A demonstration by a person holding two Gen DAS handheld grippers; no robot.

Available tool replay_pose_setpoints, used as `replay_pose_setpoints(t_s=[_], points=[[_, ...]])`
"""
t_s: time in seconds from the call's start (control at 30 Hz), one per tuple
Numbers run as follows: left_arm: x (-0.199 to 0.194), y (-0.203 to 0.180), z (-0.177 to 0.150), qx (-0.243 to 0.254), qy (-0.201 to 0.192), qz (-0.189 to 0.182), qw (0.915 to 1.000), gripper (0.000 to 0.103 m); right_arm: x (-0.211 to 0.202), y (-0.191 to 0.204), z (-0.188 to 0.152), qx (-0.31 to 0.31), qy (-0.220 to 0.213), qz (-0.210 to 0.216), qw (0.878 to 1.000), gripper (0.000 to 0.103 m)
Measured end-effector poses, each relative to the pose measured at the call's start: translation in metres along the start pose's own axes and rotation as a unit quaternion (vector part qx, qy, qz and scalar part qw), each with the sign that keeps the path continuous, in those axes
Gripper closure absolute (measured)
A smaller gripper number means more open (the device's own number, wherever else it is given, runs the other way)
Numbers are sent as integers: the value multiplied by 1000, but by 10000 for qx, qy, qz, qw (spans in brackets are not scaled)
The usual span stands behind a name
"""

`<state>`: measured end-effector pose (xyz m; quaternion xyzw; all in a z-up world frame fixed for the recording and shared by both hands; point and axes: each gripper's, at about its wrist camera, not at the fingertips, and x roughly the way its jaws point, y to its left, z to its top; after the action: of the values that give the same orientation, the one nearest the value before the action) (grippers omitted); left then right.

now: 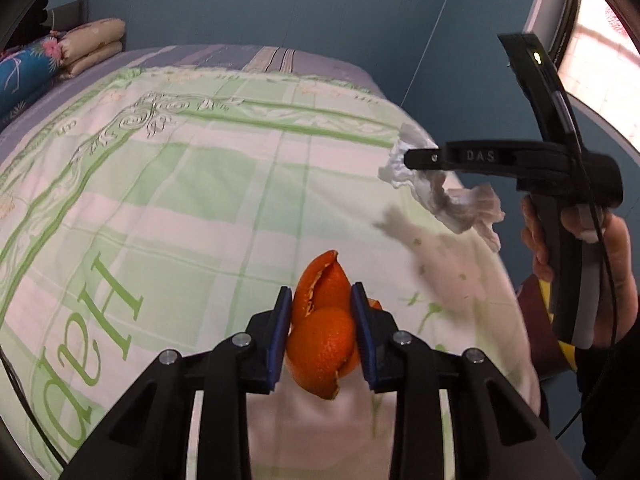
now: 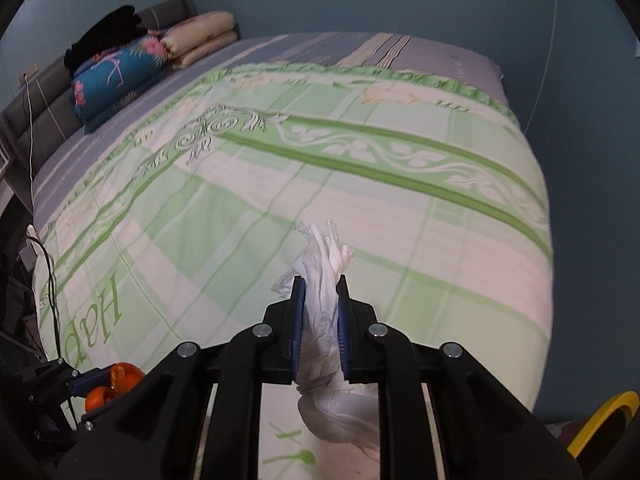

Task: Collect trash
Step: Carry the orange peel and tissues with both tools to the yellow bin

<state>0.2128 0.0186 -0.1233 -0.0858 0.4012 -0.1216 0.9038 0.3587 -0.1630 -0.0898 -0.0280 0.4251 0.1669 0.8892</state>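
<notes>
While most of both views is filled by the bed (image 2: 472,56), its green-and-white checked quilt (image 2: 360,208) carries the largest writing in sight — big green letters that read "Hap" in the right wrist view, cut off at the quilt's near edge, and appear only as sideways letter shapes in the left wrist view. Behind the quilt a grey-blue striped sheet (image 2: 304,46) runs to folded bedding at the headboard: a blue floral pillow (image 2: 116,76), a cream folded blanket (image 2: 204,34) and a dark garment (image 2: 104,36) on top, the last seen clearly only from the right wrist.

Only the left wrist view shows a bright window (image 1: 600,52) at upper right, and the person's right hand (image 1: 600,264) wrapped around a black tool handle marked "DAS". A yellow rim (image 2: 608,420) shows at the lower right of the right wrist view; what it belongs to cannot be told.

Clenched on the orange peel (image 1: 324,332), the left gripper (image 1: 322,336) has the peel squeezed between its blue pads, held clear above the quilt. The right gripper (image 2: 320,328) pinches a crumpled white tissue (image 2: 320,308) between its own blue pads — tissue sticks out past the fingertips and hangs loose behind them, near the bed's right edge.
</notes>
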Motion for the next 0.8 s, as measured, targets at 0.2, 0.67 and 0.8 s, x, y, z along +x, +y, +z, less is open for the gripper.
replay_pose_setpoints(t_s=[0.2,0.67,0.8], points=[[-43,-31,13,210,-455,-89,9987,74,-62,-21,-13,176,-475,-25,9987,89],[-123,-108,23,807,-1176,-609,9879,74,-180,-60,-70,693,-1402,-95,9876,89],[-136,-129,23,1006,-1304,-753,9835,74,-206,-73,-91,872,-1585,-137,9834,89]])
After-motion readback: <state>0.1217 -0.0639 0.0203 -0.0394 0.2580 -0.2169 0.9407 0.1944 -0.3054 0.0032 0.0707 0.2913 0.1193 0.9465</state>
